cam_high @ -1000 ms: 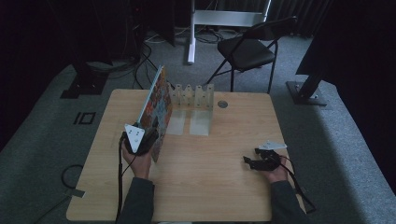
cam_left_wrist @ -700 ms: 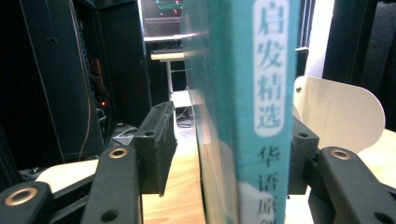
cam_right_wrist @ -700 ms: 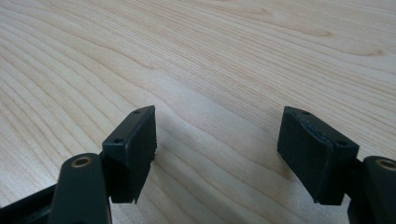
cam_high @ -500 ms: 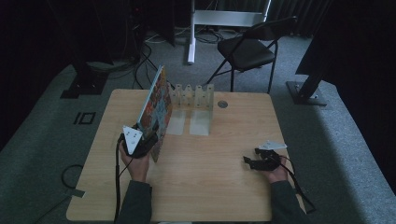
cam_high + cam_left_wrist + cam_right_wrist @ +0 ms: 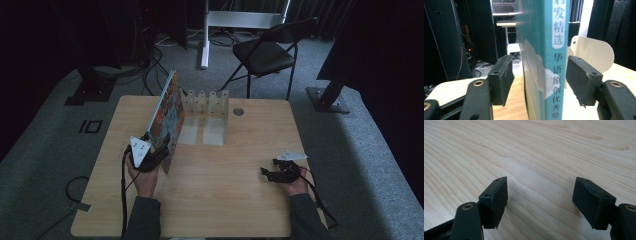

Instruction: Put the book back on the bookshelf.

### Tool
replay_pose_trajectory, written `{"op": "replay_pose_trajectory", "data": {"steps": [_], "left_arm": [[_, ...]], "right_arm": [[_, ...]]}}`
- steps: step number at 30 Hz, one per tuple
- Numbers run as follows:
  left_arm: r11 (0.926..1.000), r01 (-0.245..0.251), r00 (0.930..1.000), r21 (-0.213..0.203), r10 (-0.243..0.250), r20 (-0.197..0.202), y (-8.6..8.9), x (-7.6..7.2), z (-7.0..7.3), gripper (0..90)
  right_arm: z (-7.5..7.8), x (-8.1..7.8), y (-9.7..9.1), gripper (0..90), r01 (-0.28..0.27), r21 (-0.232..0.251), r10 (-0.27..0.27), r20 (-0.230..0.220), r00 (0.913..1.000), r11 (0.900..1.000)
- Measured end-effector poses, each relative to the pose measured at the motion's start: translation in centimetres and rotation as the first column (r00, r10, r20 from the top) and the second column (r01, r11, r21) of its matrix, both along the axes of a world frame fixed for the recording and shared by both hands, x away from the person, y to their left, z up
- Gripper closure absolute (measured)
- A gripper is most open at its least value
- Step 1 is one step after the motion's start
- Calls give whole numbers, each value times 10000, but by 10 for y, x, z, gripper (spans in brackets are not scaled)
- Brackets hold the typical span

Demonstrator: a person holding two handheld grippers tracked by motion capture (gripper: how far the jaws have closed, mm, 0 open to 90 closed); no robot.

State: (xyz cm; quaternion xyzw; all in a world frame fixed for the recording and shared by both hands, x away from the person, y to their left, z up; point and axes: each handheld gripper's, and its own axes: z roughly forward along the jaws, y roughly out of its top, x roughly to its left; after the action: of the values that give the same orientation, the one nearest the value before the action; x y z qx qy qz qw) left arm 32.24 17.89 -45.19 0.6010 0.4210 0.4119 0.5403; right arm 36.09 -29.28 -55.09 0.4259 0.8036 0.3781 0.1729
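Left gripper (image 5: pixel 539 82): jaws have just been opening and now stand apart on either side of the book; a gap shows between the left pad and the cover, while the right pad sits just at the spine's edge, so no pressing grip is evident.
Left gripper from above (image 5: pixel 159 146): at the near end of the upright book, the hand behind it on the table's left half.
Book (image 5: pixel 544 50): stands upright on its lower edge between the jaws, teal spine with printed characters facing the left gripper view; pale worn patches cross the spine.
Book from above (image 5: pixel 167 112): its colourful cover faces right, tilted slightly; its far end reaches the white rack.
Rack (image 5: pixel 206 102): white divider stand at the table's far middle, its flat feet pointing toward the person; one rounded divider (image 5: pixel 594 51) shows just behind the book.
Right gripper (image 5: pixel 540 200): jaws wide apart with nothing between them, only bare wood grain below.
Right gripper from above (image 5: pixel 272 172): low over the table's right half, well apart from the book and rack.
Table (image 5: pixel 240 200): bare wood between the two hands and across the near half; a small round hole (image 5: pixel 238 111) lies right of the rack.
Edges: the book stands well in from the left edge; the right hand lies near the right edge.
Beyond the table: a black folding chair (image 5: pixel 265 52) on grey carpet.
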Motion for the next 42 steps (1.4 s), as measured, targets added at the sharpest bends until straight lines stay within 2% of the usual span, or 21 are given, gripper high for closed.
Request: {"op": "replay_pose_trajectory", "data": {"steps": [11,20,23,29,33,42], "left_arm": [[9999,59,9999,-107,-60,-142,3,-7,-3,340],[9998,200,9998,61,-199,-73,6,-15,0,351],[9996,244,9997,173,-242,-98,7,-18,1,359],[9995,192,9990,270,-181,-408,10,-23,1,396],[9995,302,9986,137,-295,-438,13,-28,-1,423],[9982,486,9982,354,-473,-376,12,-43,1,448]], "right_arm": [[0,0,0,279,1,3,-1,-2,10000,10000],[0,0,0,279,0,0,0,-1,10000,10000],[0,0,0,279,2,-1,-2,-2,10000,10000],[0,0,0,279,3,-5,-3,4,10000,10000],[0,0,0,279,7,-7,-7,2,10000,10000],[0,0,0,279,4,-8,-4,1,10000,10000]]}}
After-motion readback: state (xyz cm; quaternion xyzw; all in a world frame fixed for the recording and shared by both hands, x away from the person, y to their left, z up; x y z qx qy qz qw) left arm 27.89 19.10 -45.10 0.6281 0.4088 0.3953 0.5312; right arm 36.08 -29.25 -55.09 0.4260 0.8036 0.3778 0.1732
